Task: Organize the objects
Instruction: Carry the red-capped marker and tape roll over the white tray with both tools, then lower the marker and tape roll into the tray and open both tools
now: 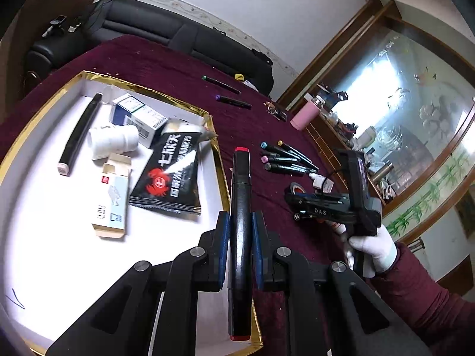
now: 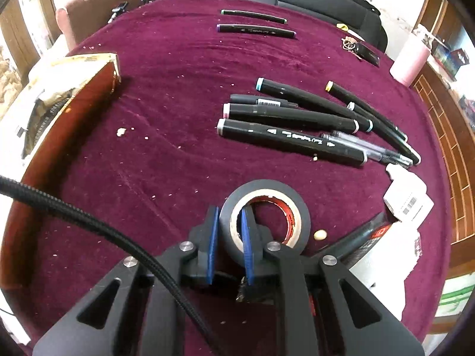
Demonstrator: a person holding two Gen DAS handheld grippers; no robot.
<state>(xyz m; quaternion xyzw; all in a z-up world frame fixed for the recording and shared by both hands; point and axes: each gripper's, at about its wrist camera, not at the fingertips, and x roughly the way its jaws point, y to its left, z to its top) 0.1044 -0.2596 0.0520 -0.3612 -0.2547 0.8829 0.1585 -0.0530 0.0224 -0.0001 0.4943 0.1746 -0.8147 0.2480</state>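
— Left wrist view, item one?
— My left gripper, jaws clamped on a black marker with red end caps, lower centre, above the right edge of the white gold-rimmed tray. In the tray, upper left: a black marker with a pale cap, a white plastic bottle, a black foil sachet.
— Right wrist view?
— My right gripper, jaws narrow, pinching the wall of a black tape roll on the maroon cloth, lower centre. A cluster of black markers lies right of centre.
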